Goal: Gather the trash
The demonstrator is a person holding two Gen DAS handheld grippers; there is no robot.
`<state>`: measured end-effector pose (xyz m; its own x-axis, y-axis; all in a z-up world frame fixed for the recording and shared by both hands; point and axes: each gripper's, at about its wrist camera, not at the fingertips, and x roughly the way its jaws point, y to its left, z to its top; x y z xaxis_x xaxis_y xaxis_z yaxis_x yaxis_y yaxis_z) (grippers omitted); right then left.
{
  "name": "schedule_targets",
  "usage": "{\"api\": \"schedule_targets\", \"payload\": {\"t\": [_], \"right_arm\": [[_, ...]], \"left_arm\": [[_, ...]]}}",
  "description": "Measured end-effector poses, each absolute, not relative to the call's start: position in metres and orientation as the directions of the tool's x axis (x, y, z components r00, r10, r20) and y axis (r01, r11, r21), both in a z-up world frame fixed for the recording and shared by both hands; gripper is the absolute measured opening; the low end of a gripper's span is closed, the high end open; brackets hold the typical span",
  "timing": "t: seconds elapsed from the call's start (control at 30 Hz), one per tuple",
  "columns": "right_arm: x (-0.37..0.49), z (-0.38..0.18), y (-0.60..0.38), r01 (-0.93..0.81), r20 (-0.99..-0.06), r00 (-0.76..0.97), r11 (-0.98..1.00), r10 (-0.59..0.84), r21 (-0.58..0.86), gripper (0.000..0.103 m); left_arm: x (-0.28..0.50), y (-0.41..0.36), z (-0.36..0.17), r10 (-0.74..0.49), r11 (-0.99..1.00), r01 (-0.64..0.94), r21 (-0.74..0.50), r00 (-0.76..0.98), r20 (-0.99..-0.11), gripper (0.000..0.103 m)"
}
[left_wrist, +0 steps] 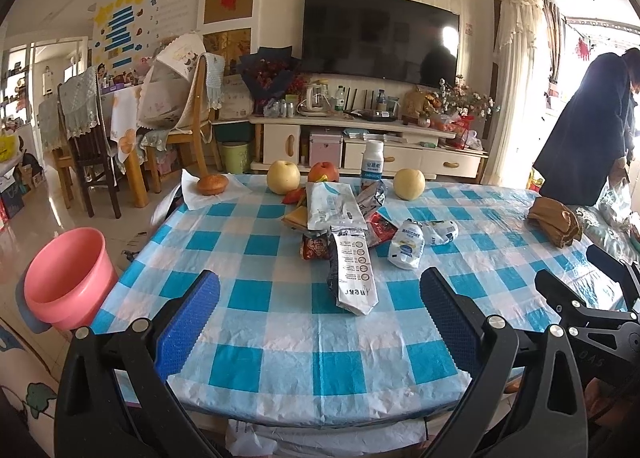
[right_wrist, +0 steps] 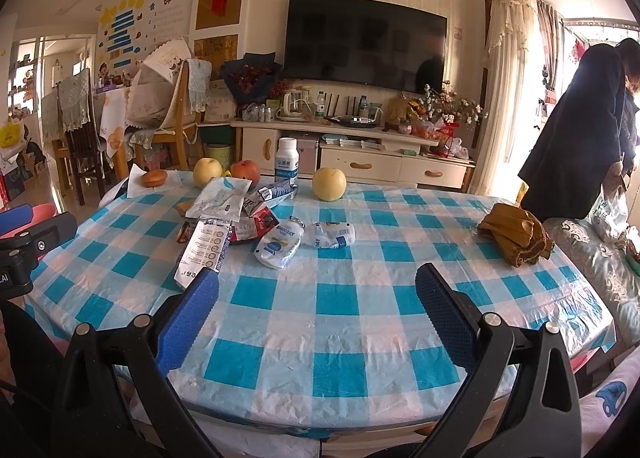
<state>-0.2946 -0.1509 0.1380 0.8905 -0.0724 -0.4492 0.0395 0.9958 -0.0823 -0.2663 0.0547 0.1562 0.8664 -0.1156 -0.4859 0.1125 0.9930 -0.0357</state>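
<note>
1. Both wide apart and empty: left gripper [left_wrist: 320, 322], right gripper [right_wrist: 316, 318], low over the near bench [left_wrist: 280, 338].
2. Trash wrappers [left_wrist: 340, 226] heaped mid-bench, just before the apples [left_wrist: 283, 177]; pink bucket [left_wrist: 66, 278] off the left edge.
3. Likely slips: thin foil sliding from the jaws, cloth pinched along, fruit knocked rolling.

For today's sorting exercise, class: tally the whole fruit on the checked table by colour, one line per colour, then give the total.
Yellow: 2, one at the back left, one further right
Red: 1
Total: 3
</note>
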Motion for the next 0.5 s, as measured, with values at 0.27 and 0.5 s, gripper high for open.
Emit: {"api": "schedule_targets", "payload": {"t": [0.27,0.5], "right_arm": [[-0.2939,0.1379,-0.1505,0.039,-0.451,0.89,0.996,-0.072,-0.082,0.099],[-0.295,0.1394,-0.1522,0.032,-0.441,0.895,0.996,-0.066,-0.084,0.099]], "left_arm": [[-0.2673,0.0569,0.1547,-0.111,0.994,0.108,-0.035,0.865,-0.489,0.099],[-0.2695,0.0614,0.153,-0.094,0.995,0.092,-0.029,0.866,-0.491,0.099]]}}
